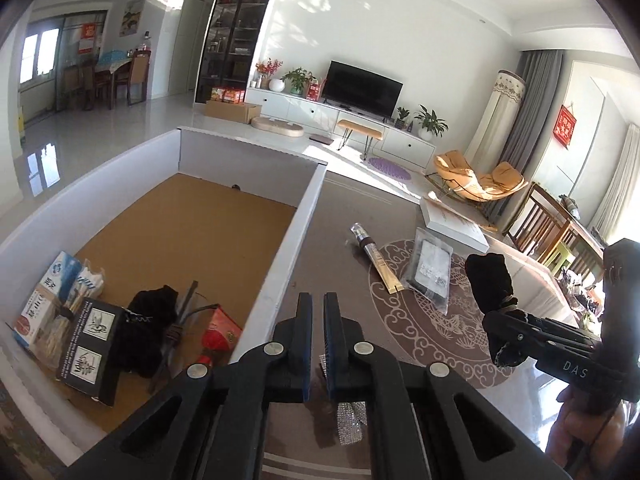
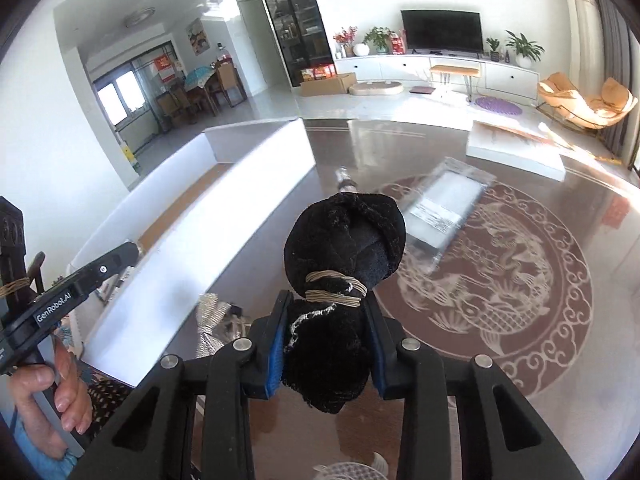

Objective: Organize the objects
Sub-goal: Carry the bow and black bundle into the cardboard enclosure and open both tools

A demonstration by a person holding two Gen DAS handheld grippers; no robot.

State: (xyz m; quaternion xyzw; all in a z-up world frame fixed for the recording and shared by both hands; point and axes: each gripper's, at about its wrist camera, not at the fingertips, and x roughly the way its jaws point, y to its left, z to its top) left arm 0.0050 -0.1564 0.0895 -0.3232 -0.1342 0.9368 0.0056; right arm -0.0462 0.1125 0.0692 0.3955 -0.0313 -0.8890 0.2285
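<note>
My right gripper [image 2: 328,304] is shut on a black velvet pouch [image 2: 348,236] tied with tan cord and holds it above the patterned table. The left wrist view shows that pouch [image 1: 490,280] in the right gripper [image 1: 500,336] at the right. My left gripper [image 1: 319,300] is shut with nothing between its fingers, beside the near corner of a white-walled box [image 1: 296,240]. In the box lie a second black pouch [image 1: 150,320], a black carton [image 1: 90,348], blue-and-white packets [image 1: 52,296] and a red item [image 1: 220,330].
On the table lie a slim tube on a gold card [image 1: 374,258], a clear bag with a dark item [image 1: 430,276], a flat white box [image 1: 452,220] and a glittery silver piece [image 1: 352,420]. A hand [image 2: 60,392] grips the left tool.
</note>
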